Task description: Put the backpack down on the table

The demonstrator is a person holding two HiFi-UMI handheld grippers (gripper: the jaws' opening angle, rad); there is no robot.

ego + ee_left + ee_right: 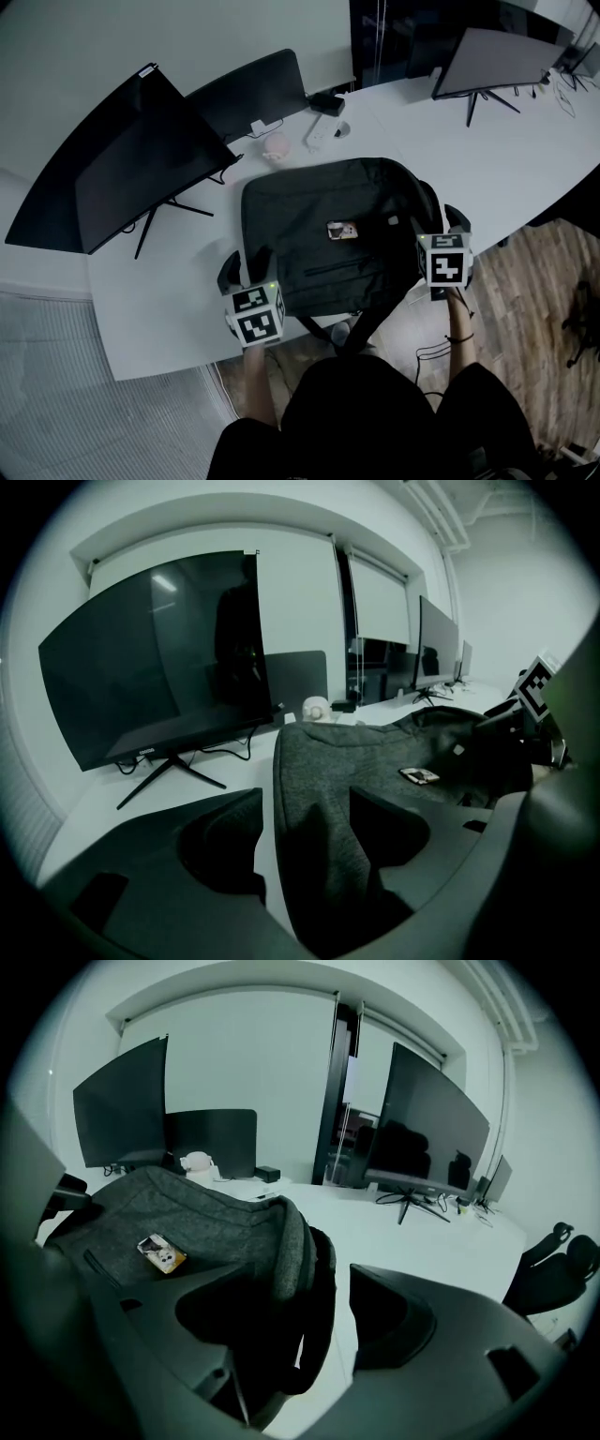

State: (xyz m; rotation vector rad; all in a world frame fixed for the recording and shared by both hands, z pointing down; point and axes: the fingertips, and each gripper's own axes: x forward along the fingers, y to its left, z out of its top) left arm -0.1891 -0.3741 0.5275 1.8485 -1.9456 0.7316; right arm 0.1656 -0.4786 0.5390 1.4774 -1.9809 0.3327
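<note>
The left gripper (305, 825) has its jaws spread wide around the near left corner of the backpack (300, 216). The grey cloth lies against the right jaw, and a strip of bare table (159, 309) shows between it and the left jaw. The right gripper (302, 1309) is just as wide. The backpack's right edge and a dark strap (317, 1297) sit between its jaws on the left-jaw side, with bare table showing before the right jaw. Neither gripper is pinching the cloth.

There are two grippers, one backpack and two monitors on stands, one at the left (122, 169) and one far to the right (487, 58).

The backpack lies flat on the table by its near edge, front face up, with a small card (340, 230) on it. Its longer side runs left to right along that edge. Another strap (370, 323) hangs over the edge toward the person.
</note>
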